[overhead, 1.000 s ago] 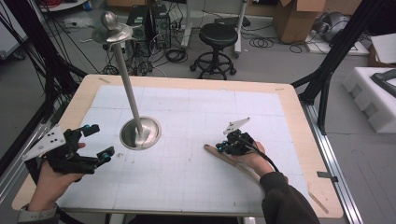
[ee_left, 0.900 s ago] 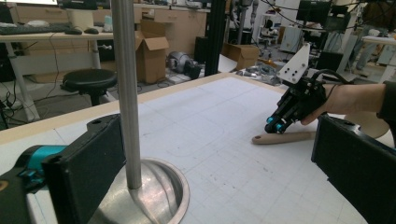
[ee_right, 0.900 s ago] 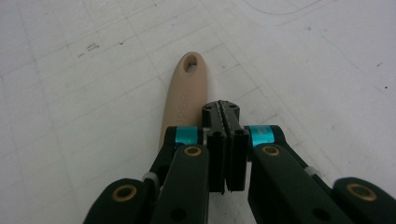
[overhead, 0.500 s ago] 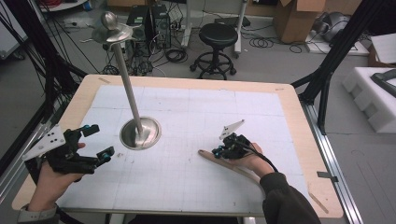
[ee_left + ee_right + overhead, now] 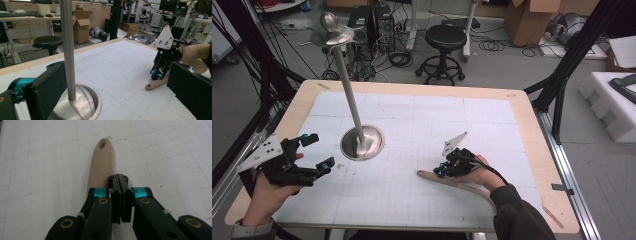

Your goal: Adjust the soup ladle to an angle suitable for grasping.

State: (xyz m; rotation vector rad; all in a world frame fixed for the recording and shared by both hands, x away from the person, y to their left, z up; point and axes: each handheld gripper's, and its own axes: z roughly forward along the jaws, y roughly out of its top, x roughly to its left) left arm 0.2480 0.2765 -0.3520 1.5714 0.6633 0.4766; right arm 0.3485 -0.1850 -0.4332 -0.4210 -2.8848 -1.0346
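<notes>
Here, right tongs (image 5: pixel 120 180) pressed together, empty, beige spatula handle (image 5: pixel 101 165) lying just beside and beneath them, left tongs (image 5: pixel 314 152) apart

The bench (image 5: pixel 532 125) is pale wood round the rim, topped with a white mat ruled in a faint grey grid, and the stand (image 5: pixel 362 142) on it is bare polished silver from dished base to pole. Both tongs, left (image 5: pixel 314 152) and right (image 5: pixel 439 171), are matt black with turquoise bands and brass-coloured rivets, each carrying a light grey plate. The spatula handle (image 5: pixel 101 162) under the right tongs is a plain beige-pink.
</notes>
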